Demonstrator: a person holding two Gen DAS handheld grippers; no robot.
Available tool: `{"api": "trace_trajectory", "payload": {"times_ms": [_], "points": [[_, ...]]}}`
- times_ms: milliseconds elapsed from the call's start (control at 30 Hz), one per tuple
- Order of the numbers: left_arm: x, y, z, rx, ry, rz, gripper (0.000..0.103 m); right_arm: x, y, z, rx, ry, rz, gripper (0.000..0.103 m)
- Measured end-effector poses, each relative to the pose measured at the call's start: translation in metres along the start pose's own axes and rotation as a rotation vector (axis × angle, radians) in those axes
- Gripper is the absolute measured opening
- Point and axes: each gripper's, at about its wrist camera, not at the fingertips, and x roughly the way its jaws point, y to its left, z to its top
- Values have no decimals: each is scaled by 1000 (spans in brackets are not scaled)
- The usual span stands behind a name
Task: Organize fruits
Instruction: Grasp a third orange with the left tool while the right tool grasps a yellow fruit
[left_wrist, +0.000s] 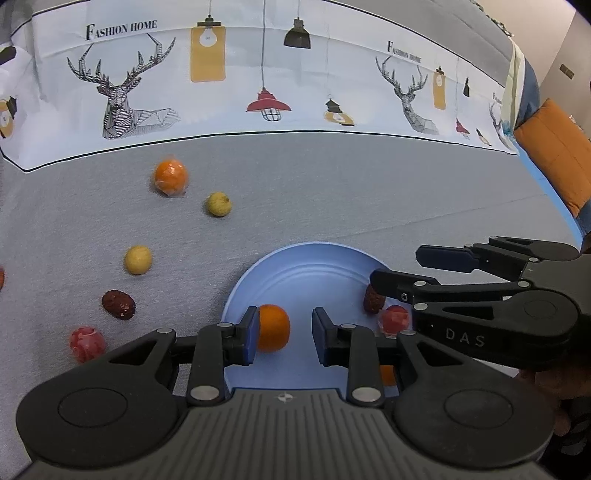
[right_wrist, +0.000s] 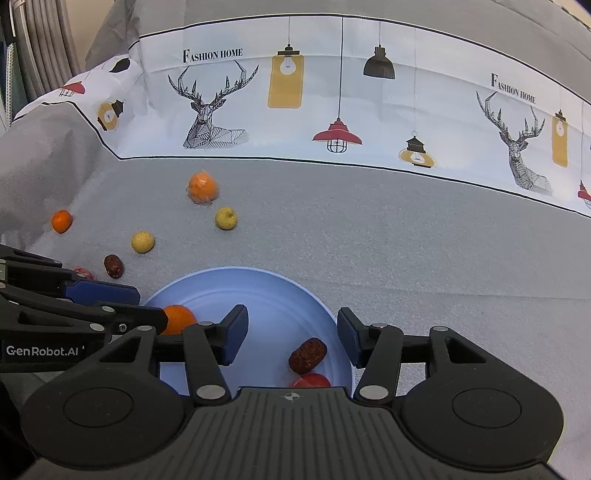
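Still sorting fruit over the blue plate

My grey cloth (right_wrist: 388, 240) ran back to a white band printed with deer and lamps (left_wrist: 122, 96). My left tongs (left_wrist: 282, 332) stood slack, an orange (left_wrist: 272, 328) touching one pad. My right tongs (right_wrist: 291, 338) gaped above a loose date (right_wrist: 307, 355) on the blue plate (right_wrist: 258, 291).

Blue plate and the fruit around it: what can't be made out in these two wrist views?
- Left wrist view: an orange piece on the blue plate is mostly hidden behind the left gripper.
- Right wrist view: the red fruit on the plate is cut off by the right gripper body.
- Right wrist view: a red fruit on the grey cloth is half hidden behind the left gripper.
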Motion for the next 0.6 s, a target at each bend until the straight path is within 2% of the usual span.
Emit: {"api": "trace_trajectory", "payload": {"times_ms": [100, 133, 200, 233, 333, 367, 433, 500, 533, 567, 600], "points": [[-7, 6, 3, -28, -49, 48, 29, 0, 1, 1, 1, -3, -2, 56], [-9, 10, 5, -45, -63, 60, 20, 0, 1, 1, 1, -4, -1, 56], [-14, 21, 8, -94, -90, 90, 16, -1, 1, 1, 1, -8, -2, 56], [-15, 26, 10, -115, -97, 110, 11, -1, 1, 2, 1, -9, -2, 56], [-24, 44, 15, -192, -131, 152, 10, -1, 1, 3, 0, -17, -6, 56], [-31, 51, 17, -228, -162, 176, 9, -2, 1, 4, 1, -22, -9, 56], [-52, 68, 18, -297, -267, 278, 9, -3, 0, 6, 9, -36, -16, 54], [-74, 91, 23, -368, -368, 344, 9, -3, -3, 9, 43, -51, -18, 42], [-79, 101, 27, -393, -382, 356, 9, -3, -5, 11, 62, -60, -12, 32], [-82, 113, 33, -414, -377, 360, 9, -4, -8, 14, 88, -78, -3, 26], [-82, 126, 41, -434, -361, 361, 9, -5, -9, 16, 106, -93, 5, 24]]}}
